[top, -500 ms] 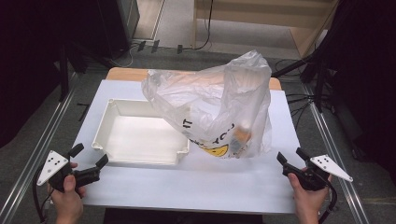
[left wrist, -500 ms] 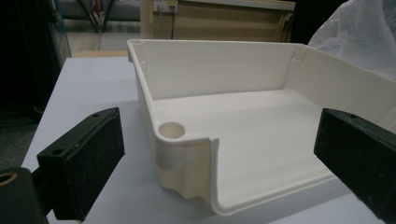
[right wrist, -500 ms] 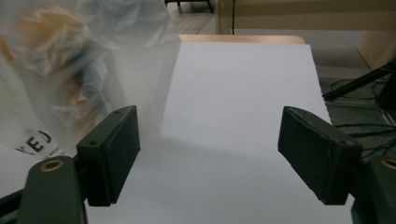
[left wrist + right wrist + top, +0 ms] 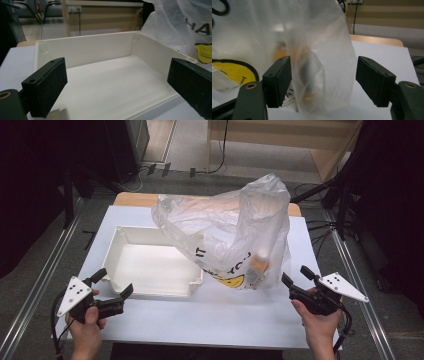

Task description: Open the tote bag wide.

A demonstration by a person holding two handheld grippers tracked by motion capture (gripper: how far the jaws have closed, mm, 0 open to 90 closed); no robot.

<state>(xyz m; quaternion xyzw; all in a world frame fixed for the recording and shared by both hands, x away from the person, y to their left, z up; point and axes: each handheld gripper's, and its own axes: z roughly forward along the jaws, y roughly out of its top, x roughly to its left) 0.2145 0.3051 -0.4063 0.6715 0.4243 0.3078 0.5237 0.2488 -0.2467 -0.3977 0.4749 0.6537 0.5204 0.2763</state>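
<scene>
Approach stage, with nothing gripped yet.
Your right claw gapes just beside the plastic bag on the counter; your left claw gapes before the white tray. Next, close carefully on the film.

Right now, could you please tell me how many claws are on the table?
2: the left claw sits open at the white tray's near-left corner; the right claw sits open beside the plastic bag.
</scene>
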